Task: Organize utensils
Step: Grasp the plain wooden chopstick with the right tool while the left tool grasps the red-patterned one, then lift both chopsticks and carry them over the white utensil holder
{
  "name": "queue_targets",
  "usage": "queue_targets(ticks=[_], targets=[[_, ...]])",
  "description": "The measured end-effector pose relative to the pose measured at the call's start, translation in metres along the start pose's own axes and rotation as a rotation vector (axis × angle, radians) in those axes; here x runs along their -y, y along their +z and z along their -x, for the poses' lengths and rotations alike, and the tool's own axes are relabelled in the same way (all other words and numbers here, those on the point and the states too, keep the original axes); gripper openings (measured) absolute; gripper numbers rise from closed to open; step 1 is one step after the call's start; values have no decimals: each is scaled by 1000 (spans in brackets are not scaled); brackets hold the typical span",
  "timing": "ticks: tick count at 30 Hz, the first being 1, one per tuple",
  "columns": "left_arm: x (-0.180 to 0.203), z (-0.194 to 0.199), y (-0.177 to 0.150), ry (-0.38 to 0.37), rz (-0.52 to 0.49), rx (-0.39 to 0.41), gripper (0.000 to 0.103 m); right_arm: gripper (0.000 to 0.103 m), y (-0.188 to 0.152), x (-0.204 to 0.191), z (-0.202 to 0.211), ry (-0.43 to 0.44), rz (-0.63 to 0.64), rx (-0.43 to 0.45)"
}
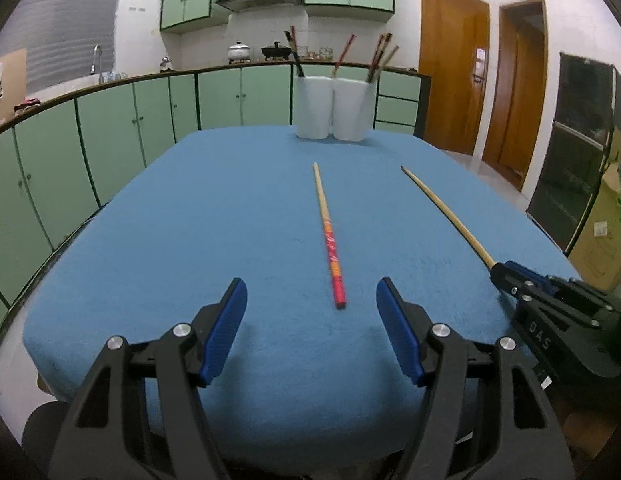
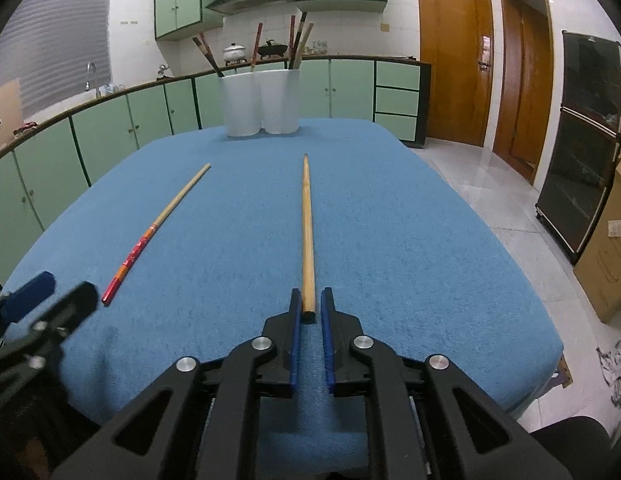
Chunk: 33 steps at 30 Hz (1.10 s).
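a kitchen with green cabinets (image 2: pixel 110 120) stands behind a table covered by a blue cloth (image 2: pixel 390 220). at the far edge two white holders (image 2: pixel 260 100) stand touching each other, with chopsticks already upright inside, so loose ones probably go there. a plain chopstick (image 2: pixel 307 236) lies lengthwise on the cloth, and the right gripper (image 2: pixel 309 308) has its narrow jaws on both sides of the near end; i cannot tell if they already press it. the red chopstick (image 1: pixel 328 236) lies to the left, near the left gripper (image 1: pixel 312 320), whose jaws are wide and hold nothing, perhaps ready to take it.
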<state>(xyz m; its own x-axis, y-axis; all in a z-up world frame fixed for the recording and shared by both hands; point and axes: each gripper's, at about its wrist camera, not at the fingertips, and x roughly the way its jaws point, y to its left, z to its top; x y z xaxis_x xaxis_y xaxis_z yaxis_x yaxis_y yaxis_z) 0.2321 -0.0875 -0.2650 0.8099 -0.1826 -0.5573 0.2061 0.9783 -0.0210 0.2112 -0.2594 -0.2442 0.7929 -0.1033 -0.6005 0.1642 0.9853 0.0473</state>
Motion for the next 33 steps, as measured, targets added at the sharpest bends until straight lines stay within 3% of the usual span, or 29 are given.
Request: queue_targets(ticks=[4, 13, 17, 20, 22, 27, 33], targets=[[4, -13, -2, -4, -5, -23, 62, 15, 0, 3, 0, 3, -9, 0], [3, -24, -3, -26, 5, -29, 33, 18, 0, 0, -1, -2, 3, 10], [5, -24, -2, -54, -4, -29, 7, 18, -1, -1, -2, -9, 16, 12], [6, -24, -3, -85, 2, -33, 6, 16, 0, 0, -1, -6, 23, 6], [7, -23, -2, -93, 0, -38, 5, 7, 1, -2, -1, 0, 22, 0], [6, -10, 9, -95, 17, -39, 5, 7, 9, 2, 10, 20, -8, -7], [-3, 16, 30, -97, 51, -28, 5, 7, 30, 4, 49, 53, 27, 48]])
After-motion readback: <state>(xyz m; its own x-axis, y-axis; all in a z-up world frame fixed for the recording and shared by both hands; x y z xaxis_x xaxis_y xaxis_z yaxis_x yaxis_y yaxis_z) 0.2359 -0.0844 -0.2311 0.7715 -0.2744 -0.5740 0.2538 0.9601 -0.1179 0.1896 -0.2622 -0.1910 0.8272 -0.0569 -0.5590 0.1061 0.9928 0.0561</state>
